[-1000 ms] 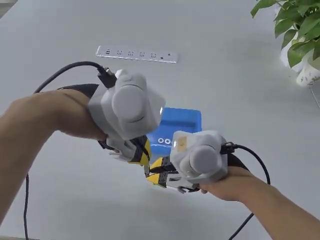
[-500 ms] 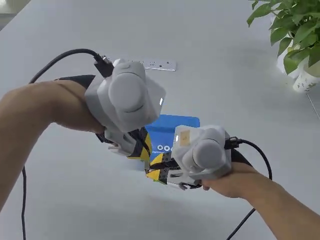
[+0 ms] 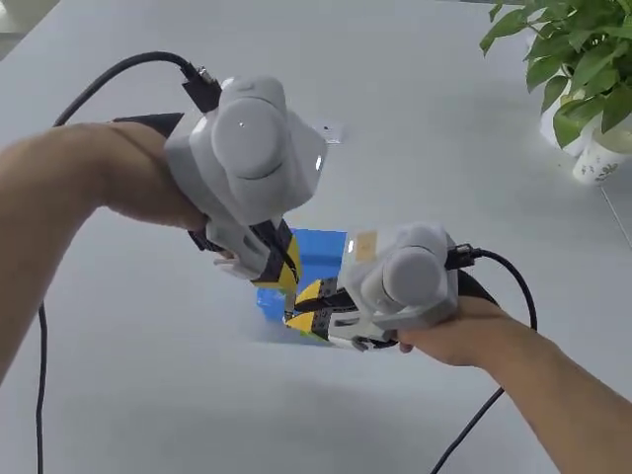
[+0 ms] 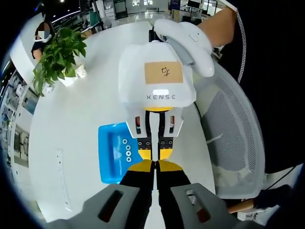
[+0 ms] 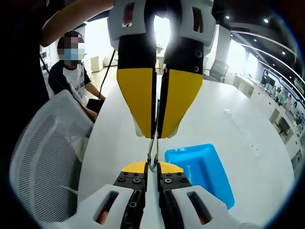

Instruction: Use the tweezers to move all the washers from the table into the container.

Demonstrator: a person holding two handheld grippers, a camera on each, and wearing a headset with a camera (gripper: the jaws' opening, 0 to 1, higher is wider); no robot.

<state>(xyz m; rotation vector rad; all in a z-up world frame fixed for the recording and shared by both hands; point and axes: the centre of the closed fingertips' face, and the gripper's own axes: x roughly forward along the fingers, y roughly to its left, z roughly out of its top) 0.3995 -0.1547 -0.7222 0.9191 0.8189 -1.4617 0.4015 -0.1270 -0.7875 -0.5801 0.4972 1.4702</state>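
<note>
Blue is the container, lying flat on the white table at the lower left of the left gripper view. Four pale washers sit in a short row inside it, near its right edge. Just right of it in that view the two grippers meet nose to nose. The left gripper rises from the bottom with its yellow-tipped jaws pressed together. The right gripper points down at it from the middle of the frame.

In the right gripper view the thin metal tweezers hang at frame centre out of the left gripper's yellow pads, which are clamped on them. The tweezers' lower end sits in the slit between the right gripper's own pads, which stand close together (whether they truly pinch the metal I cannot tell).

In the head view both grippers sit at frame centre over the container, the left one higher and further left. A potted plant stands at the upper right there, well apart. A white power strip lies at the left edge of the left gripper view, and a mesh chair shows at the lower left of the right gripper view.
</note>
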